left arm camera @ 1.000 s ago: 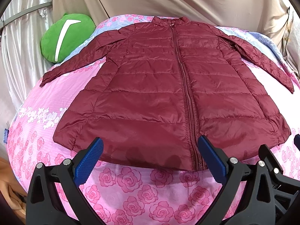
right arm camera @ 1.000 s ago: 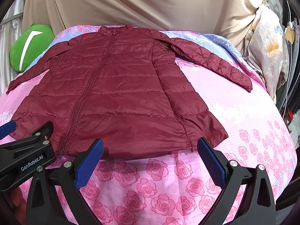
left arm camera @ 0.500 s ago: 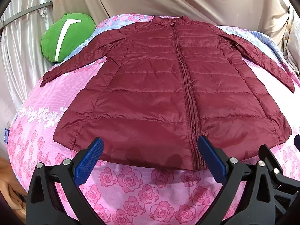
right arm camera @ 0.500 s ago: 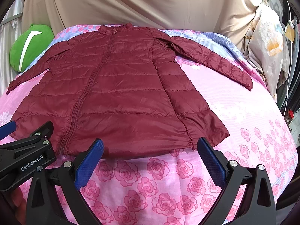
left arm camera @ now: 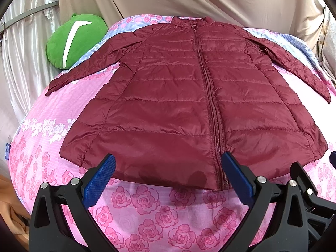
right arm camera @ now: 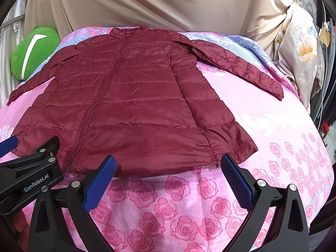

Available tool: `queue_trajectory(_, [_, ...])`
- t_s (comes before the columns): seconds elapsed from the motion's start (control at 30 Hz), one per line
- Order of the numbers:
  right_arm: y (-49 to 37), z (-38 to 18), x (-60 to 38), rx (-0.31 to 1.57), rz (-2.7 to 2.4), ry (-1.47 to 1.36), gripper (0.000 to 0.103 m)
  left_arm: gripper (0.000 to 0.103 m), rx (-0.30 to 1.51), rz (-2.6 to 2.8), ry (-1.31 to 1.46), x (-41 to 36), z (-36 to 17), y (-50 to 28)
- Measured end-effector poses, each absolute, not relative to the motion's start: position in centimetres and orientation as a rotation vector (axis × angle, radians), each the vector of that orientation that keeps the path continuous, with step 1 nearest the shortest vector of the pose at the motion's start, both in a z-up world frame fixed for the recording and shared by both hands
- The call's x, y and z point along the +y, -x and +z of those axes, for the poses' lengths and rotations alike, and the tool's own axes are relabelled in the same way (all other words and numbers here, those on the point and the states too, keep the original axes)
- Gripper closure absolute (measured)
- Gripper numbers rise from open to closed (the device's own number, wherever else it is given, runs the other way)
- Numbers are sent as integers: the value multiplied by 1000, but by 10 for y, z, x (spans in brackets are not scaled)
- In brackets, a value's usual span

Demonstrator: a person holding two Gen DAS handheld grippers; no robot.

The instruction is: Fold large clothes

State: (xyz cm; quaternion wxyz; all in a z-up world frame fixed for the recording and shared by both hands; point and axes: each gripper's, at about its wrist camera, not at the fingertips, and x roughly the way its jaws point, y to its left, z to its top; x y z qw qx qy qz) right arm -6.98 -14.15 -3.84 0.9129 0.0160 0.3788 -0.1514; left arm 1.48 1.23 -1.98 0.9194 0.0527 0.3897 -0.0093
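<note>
Nearest, the left gripper [left arm camera: 168,180] and the right gripper [right arm camera: 168,180] hover side by side over the pink rose-print bed sheet [right arm camera: 184,214], each with blue pads spread wide and holding nothing. Just beyond them lies the maroon quilted puffer jacket [left arm camera: 178,113], flat and zipped, its hem toward the grippers and its long axis running away to the collar at the far end. Both sleeves splay outward. The left gripper is nearer the left hem corner, the right nearer the right. Farther left sits a green plush cushion [left arm camera: 73,42].
</note>
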Motion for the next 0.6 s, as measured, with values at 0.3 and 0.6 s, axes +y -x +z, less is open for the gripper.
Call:
queue_trajectory(0.3, [70, -36, -144, 781, -308, -36, 5, 5, 803, -18, -112, 13, -20, -14])
queue_trajectory(0.6, [56, -42, -163, 792, -288, -62, 5, 5, 818, -42, -94, 8, -17, -30])
